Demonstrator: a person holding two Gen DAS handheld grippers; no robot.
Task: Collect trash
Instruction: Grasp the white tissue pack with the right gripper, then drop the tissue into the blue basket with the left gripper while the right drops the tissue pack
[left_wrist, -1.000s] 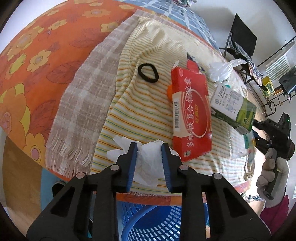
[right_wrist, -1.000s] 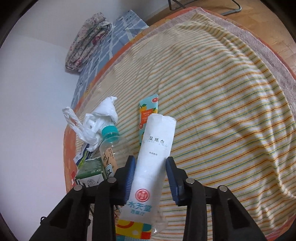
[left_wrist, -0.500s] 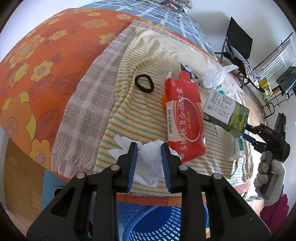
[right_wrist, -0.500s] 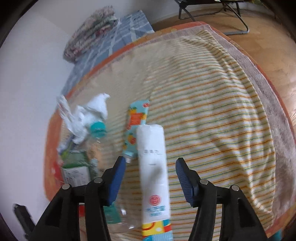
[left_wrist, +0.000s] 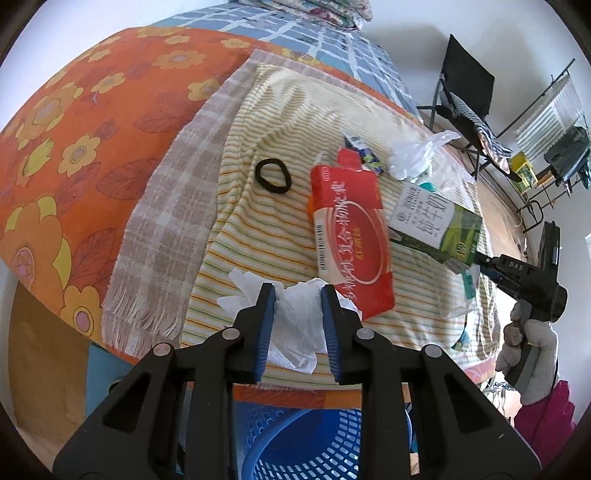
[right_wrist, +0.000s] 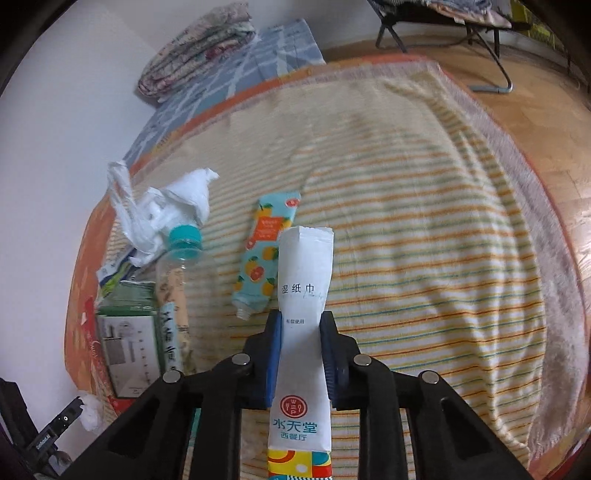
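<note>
My left gripper (left_wrist: 297, 291) is shut on a crumpled white tissue (left_wrist: 295, 328) at the near edge of the striped blanket (left_wrist: 273, 229), above a blue basket (left_wrist: 310, 443). A red packet (left_wrist: 351, 236), a green-and-white carton (left_wrist: 434, 221), a white plastic bag (left_wrist: 417, 155) and a black hair band (left_wrist: 273, 176) lie on the blanket. My right gripper (right_wrist: 300, 317) is shut on a white wet-wipe packet (right_wrist: 303, 317). Beside it lie an orange-print tube (right_wrist: 264, 251), a clear bottle with a teal cap (right_wrist: 177, 280), the carton (right_wrist: 127, 332) and the plastic bag (right_wrist: 162, 206).
An orange flowered cover (left_wrist: 74, 155) lies under the blanket. A black folding chair (left_wrist: 465, 88) and a drying rack (left_wrist: 546, 122) stand on the wooden floor (right_wrist: 535, 81) beyond the bed. Folded bedding (right_wrist: 195, 48) lies by the wall. The right hand-held gripper shows in the left wrist view (left_wrist: 528, 280).
The right gripper opened half a second ago and has closed again on the wet-wipe packet. The left gripper has kept hold of the tissue and drawn back a little.
</note>
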